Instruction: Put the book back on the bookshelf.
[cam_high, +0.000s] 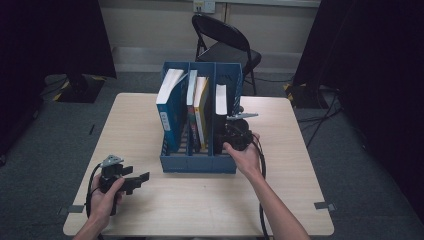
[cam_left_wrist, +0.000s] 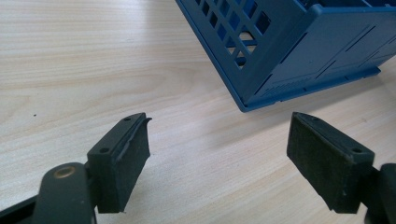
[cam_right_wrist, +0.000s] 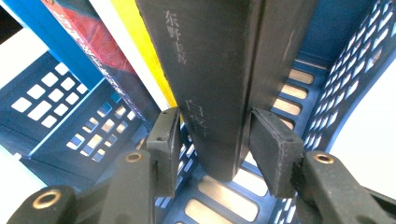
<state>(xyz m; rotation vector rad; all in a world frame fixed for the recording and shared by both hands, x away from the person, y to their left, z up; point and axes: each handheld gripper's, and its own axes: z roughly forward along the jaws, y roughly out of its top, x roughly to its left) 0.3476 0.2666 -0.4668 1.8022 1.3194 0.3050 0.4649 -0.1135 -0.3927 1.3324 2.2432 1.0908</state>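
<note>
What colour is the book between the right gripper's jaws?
Black, with faint pale lettering down its spine; the right gripper view shows it best.

- Pale wood table (cam_high: 200, 200) on grey carpet (cam_high: 45, 160)
- Black folding chair (cam_high: 225, 42) behind — against cream wall (cam_high: 150, 25)
- Black curtains (cam_high: 50, 35) both sides
</note>
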